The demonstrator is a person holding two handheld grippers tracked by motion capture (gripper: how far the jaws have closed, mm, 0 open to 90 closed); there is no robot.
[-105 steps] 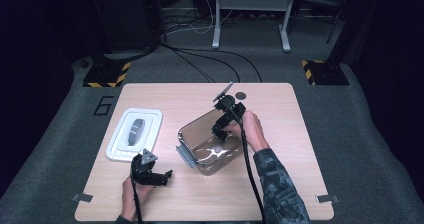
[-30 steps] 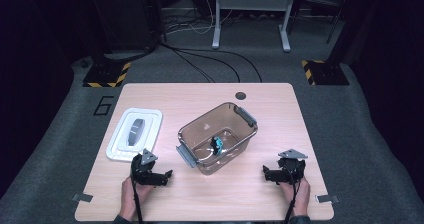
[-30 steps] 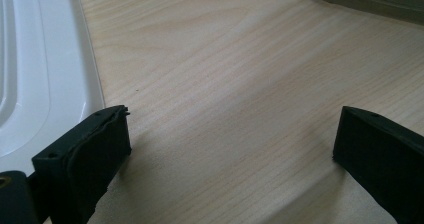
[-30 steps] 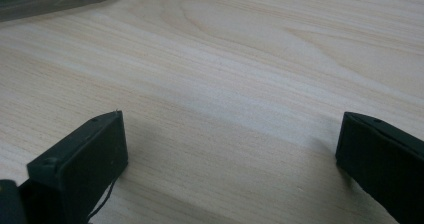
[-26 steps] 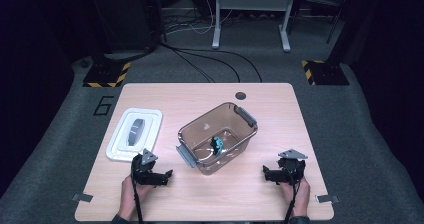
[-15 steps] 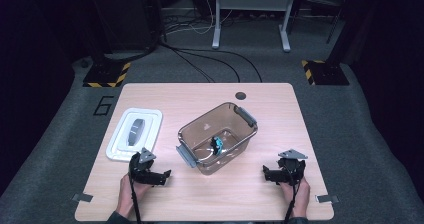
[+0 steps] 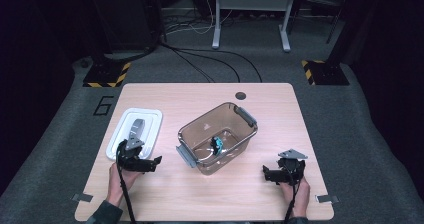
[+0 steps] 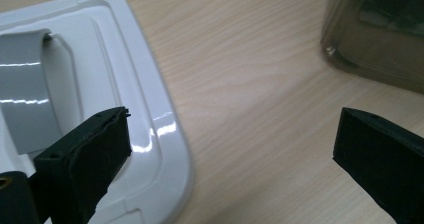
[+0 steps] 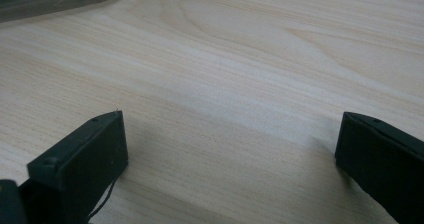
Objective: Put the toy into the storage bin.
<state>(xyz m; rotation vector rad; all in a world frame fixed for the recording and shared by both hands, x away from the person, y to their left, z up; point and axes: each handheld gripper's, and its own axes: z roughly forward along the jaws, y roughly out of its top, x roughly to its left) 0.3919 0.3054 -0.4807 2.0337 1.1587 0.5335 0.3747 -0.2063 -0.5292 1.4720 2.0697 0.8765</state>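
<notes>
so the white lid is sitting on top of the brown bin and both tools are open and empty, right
Not quite. The white lid is not on the brown bin; it lies flat on the table to the bin's left, apart from it, as the high view shows. The rest holds: the left tool and the right tool are both open and empty.

white lid, brown bin corner, wooden table

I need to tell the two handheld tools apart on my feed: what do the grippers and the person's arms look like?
Both are black two-jaw tools with blocky, flat-faced jaws. The left gripper and the right gripper each carry a grey three-cornered plate on top and trail a black cable back along the forearm. A dark patterned sleeve shows at the left wrist.
</notes>
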